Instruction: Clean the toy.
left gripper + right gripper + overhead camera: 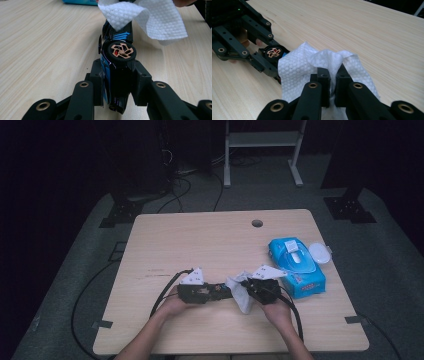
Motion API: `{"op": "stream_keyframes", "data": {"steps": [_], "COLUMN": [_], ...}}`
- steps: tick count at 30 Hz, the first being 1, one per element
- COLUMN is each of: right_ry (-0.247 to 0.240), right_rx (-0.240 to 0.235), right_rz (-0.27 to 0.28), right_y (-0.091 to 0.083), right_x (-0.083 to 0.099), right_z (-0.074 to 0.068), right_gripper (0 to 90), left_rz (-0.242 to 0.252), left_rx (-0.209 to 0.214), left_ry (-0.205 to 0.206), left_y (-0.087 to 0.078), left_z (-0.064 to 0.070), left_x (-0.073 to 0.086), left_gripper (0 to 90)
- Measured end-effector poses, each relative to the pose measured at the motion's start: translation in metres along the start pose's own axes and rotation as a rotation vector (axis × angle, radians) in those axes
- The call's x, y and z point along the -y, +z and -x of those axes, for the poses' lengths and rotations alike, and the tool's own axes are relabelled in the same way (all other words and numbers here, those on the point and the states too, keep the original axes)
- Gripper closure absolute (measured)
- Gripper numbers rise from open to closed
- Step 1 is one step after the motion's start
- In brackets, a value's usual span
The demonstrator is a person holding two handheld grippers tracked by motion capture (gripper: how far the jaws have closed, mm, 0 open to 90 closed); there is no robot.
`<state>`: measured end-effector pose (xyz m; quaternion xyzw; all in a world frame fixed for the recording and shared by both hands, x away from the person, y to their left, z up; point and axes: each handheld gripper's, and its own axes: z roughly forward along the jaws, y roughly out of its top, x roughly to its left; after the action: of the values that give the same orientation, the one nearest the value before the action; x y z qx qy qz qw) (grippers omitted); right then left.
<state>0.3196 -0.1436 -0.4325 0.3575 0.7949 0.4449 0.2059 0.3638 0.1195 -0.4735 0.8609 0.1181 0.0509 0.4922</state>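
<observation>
A black and blue toy car [116,65] with copper-spoked wheels is held on its side above the table, with my left gripper [117,82] shut on it. A white textured wipe [312,67] is pinched in my right gripper [332,82], which is shut on it, and the wipe drapes over the far end of the car [274,53]. In the high view the left gripper [212,292] and the right gripper [250,287] meet near the table's front middle, with the wipe [239,292] between them.
A blue pack of wet wipes [296,265] with its white lid open lies at the right of the wooden table [200,240]. A white oval object [320,253] sits beside it near the right edge. A cable hole [257,223] is at the back.
</observation>
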Motion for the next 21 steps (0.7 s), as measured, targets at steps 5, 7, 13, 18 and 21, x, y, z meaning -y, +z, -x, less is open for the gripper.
{"op": "stream_keyframes", "data": {"steps": [5, 7, 13, 18, 21], "right_ry": [-0.034, -0.047, -0.065, 0.002, 0.016], "right_rx": [-0.053, -0.077, -0.043, 0.012, 0.028], "right_rz": [0.003, 0.004, -0.008, 0.007, 0.008], "right_y": [0.011, 0.016, 0.017, 0.004, 0.003], "right_x": [-0.007, -0.011, -0.01, -0.002, -0.001], "right_z": [-0.016, -0.025, -0.023, 0.0, 0.004], "right_gripper": [85.0, 85.0, 85.0, 85.0, 85.0], "left_rz": [0.001, 0.001, -0.004, -0.006, -0.004], "left_rx": [-0.001, -0.001, 0.001, -0.002, -0.002], "left_ry": [0.006, 0.006, 0.008, 0.01, 0.008], "left_y": [0.001, 0.001, -0.001, -0.001, 0.001], "left_z": [0.001, 0.001, 0.0, 0.0, 0.0], "left_x": [-0.001, -0.001, 0.0, 0.0, -0.001], "left_gripper": [67.6, 67.6, 67.7, 67.7, 67.7]}}
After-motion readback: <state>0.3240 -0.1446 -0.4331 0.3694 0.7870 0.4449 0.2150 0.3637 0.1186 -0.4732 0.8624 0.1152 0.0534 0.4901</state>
